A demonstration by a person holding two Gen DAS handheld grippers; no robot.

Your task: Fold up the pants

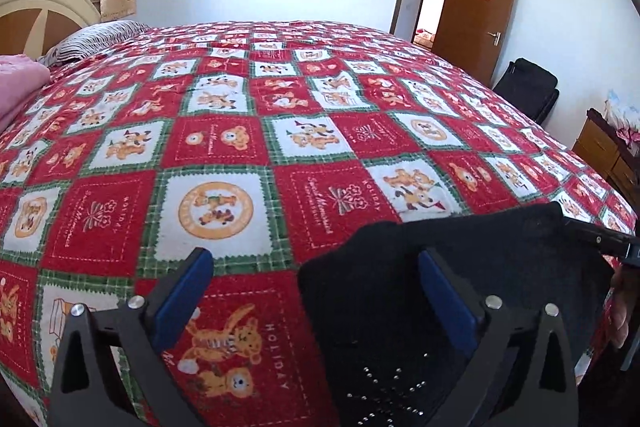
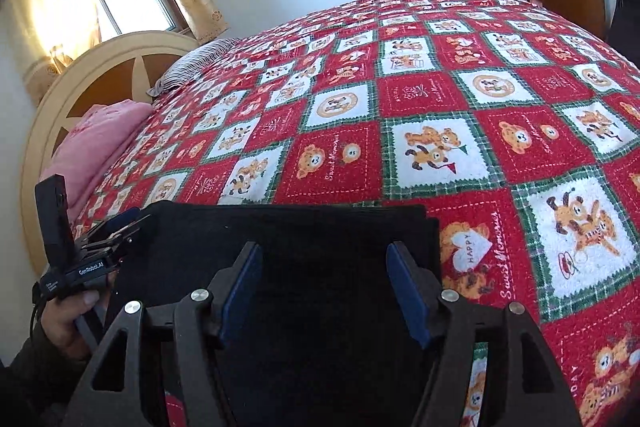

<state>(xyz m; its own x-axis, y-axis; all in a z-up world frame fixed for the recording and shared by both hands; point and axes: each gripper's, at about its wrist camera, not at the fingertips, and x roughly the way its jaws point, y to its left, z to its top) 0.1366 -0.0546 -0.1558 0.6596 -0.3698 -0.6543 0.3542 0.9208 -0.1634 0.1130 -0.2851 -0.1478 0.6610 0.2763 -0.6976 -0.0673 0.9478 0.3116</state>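
The black pants (image 1: 460,267) lie folded into a flat rectangle on the red patterned bedspread (image 1: 240,147) near the front edge of the bed. Small studs show on the near part. My left gripper (image 1: 316,263) is open, its right finger over the pants' left part and its left finger over bare bedspread. In the right wrist view the pants (image 2: 304,239) lie straight ahead. My right gripper (image 2: 324,255) is open above them, holding nothing. The left gripper (image 2: 116,231) shows at the pants' left edge, and the right gripper's tip (image 1: 604,239) shows at their right corner.
A pink blanket (image 2: 100,143) and a striped pillow (image 2: 192,63) lie by the headboard (image 2: 80,79). A brown door (image 1: 476,11) stands open at the far right. A black bag (image 1: 528,87) and a wooden cabinet (image 1: 604,151) stand beside the bed.
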